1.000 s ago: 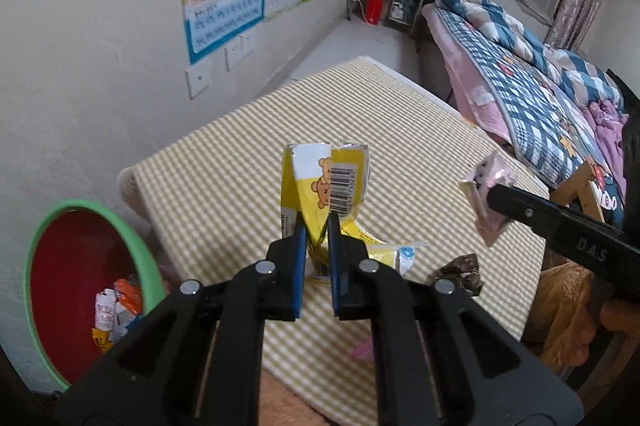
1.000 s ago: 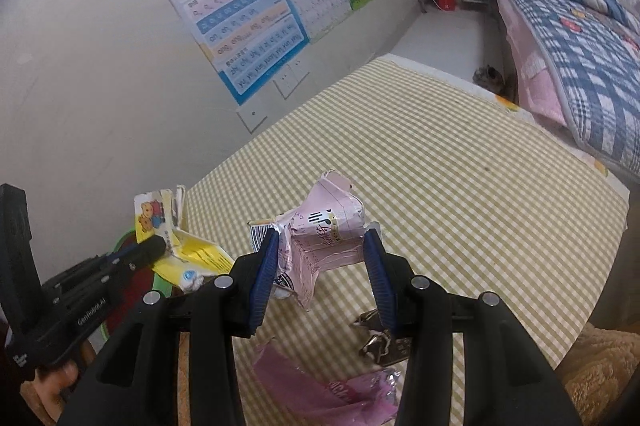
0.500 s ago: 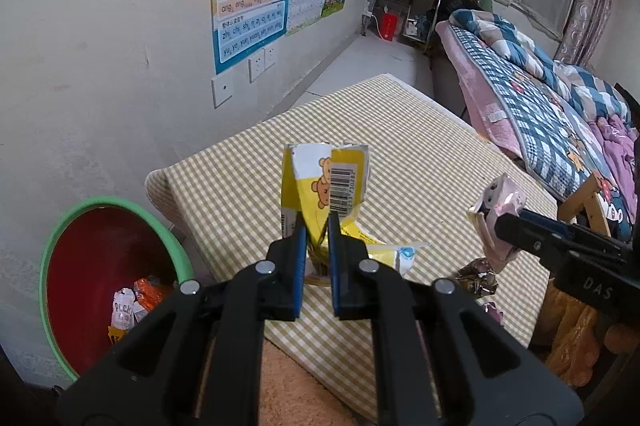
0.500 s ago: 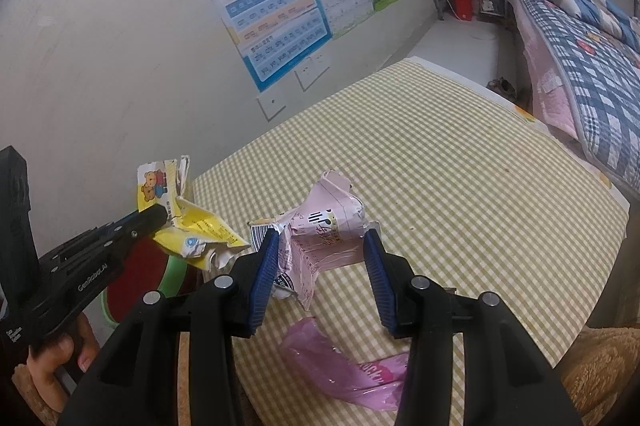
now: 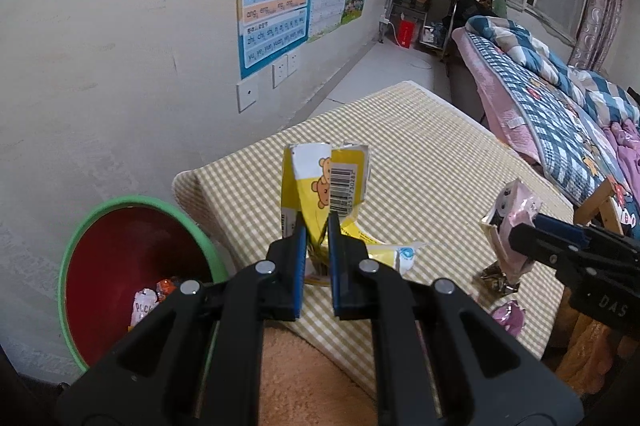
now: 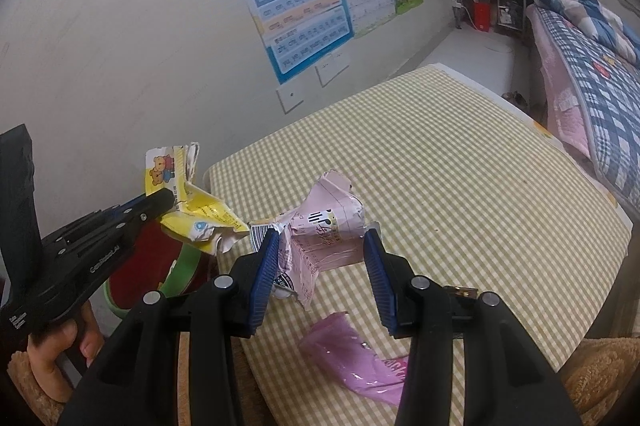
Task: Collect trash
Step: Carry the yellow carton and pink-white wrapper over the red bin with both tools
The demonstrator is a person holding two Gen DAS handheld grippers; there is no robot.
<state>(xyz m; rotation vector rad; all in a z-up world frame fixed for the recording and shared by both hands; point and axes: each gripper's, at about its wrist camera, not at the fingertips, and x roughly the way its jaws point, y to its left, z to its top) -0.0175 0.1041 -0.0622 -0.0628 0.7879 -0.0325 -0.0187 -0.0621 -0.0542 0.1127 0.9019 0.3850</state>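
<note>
Clearly the whole business now turns on the bin (image 5: 120, 266), the red tub with the green rim that sits at the lower left of the left wrist picture, below and left of the bench (image 5: 420, 162) edge, with a few wrappers already lying in its bottom. The left tool (image 5: 317, 226) has its blue pads pressed together on the lower end of a yellow wrapper (image 5: 324, 178), which stands up out of the jaws in the middle of the frame, its long side running roughly upward, bear print and barcode facing the camera. From that tool the bin lies down and to the left, and I judge the left hand to be the nearer of the two. In the right wrist picture the right tool (image 6: 320, 250) is half spread yet pinching a crumpled pink wrapper (image 6: 324, 226) at the centre of the frame; there only a slice of the bin shows at the lower left, behind the other tool, so this hand likely has farther to go. Still lying on the bench are a pink bag (image 6: 352, 358) at the bottom of that frame and a dark foil scrap (image 5: 496, 276), low and right in the left picture.
</note>
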